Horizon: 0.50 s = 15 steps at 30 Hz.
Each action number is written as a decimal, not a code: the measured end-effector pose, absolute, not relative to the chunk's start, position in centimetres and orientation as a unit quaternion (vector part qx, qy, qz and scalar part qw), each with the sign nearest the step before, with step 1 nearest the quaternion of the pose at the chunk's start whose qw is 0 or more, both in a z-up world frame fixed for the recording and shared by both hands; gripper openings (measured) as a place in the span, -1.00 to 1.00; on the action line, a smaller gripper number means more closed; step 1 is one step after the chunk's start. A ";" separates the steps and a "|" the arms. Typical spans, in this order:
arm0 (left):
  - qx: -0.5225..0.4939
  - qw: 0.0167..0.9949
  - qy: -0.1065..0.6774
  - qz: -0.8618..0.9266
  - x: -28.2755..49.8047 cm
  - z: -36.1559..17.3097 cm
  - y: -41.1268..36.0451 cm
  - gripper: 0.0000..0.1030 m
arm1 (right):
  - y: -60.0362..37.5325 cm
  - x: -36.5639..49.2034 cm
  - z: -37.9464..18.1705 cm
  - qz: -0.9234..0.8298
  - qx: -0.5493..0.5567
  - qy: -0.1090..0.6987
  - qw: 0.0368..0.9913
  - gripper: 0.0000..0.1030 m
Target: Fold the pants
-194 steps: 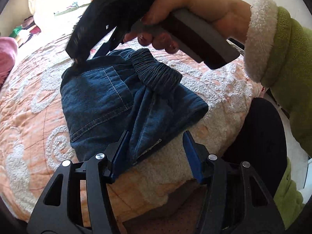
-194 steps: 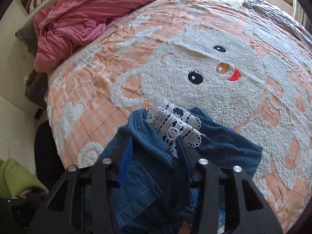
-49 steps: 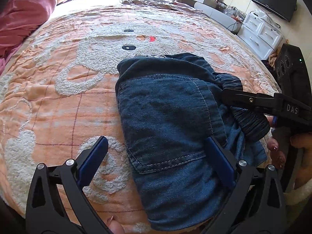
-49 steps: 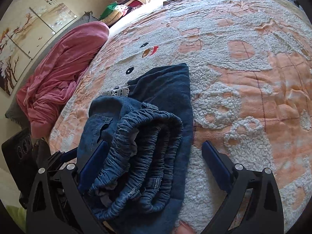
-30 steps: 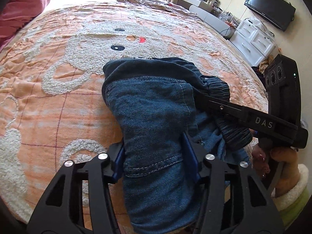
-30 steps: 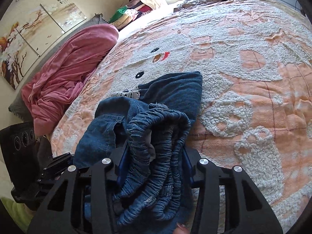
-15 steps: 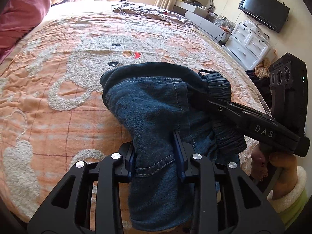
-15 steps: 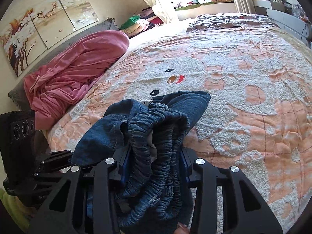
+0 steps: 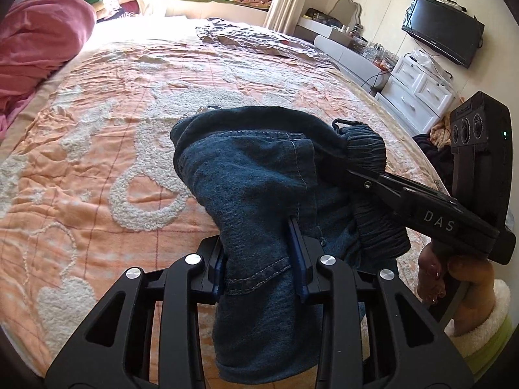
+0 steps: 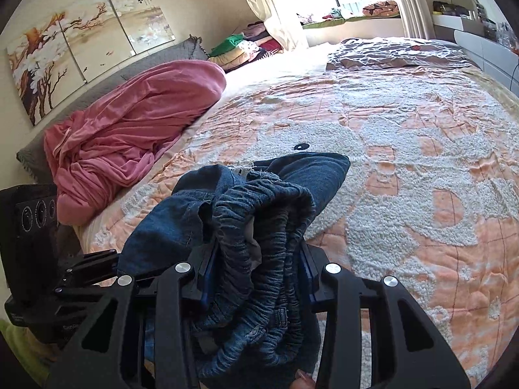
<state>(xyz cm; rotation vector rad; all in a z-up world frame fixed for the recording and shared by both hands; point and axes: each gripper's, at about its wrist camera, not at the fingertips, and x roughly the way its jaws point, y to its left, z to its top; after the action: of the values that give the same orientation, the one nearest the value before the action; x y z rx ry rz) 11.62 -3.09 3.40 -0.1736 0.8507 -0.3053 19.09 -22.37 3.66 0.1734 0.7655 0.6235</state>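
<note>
The folded blue denim pants (image 9: 256,175) are held up above the orange bedspread (image 9: 97,149) as a compact bundle. My left gripper (image 9: 259,259) is shut on the pocket side of the bundle. My right gripper (image 10: 256,269) is shut on the gathered elastic waistband (image 10: 262,227) of the pants. In the left wrist view the right gripper (image 9: 337,165) comes in from the right and its tips are buried in the denim. A bit of white lace trim (image 10: 241,169) peeks out at the far edge.
A pink blanket (image 10: 129,129) lies heaped at the left side of the bed. A grey quilt (image 10: 395,52) lies at the far end. White drawers (image 9: 418,94) and a wall TV (image 9: 442,34) stand to the right of the bed.
Both grippers closed on the folded pants about a second ago and have since lifted the bundle off the bedspread; the views have tilted up toward the window.
</note>
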 end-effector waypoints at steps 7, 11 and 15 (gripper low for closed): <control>-0.071 0.903 0.401 -0.138 14.8 4.3 -1.6 -0.52 | -20.5 22.6 4.4 0.295 0.083 0.358 0.882 -0.26; -0.066 0.904 0.401 -0.136 16.7 4.2 -1.1 -0.52 | -19.9 24.9 4.1 0.289 0.092 0.360 0.883 -0.26; -0.068 0.898 0.414 -0.133 18.6 2.6 -0.7 -0.52 | -19.4 27.0 2.7 0.280 0.096 0.377 0.877 -0.26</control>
<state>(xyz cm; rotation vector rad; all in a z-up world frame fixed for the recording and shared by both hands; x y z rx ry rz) 18.60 -0.68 2.63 -0.1407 0.8571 -0.2753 26.97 -19.43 2.66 0.2009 0.7866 0.5850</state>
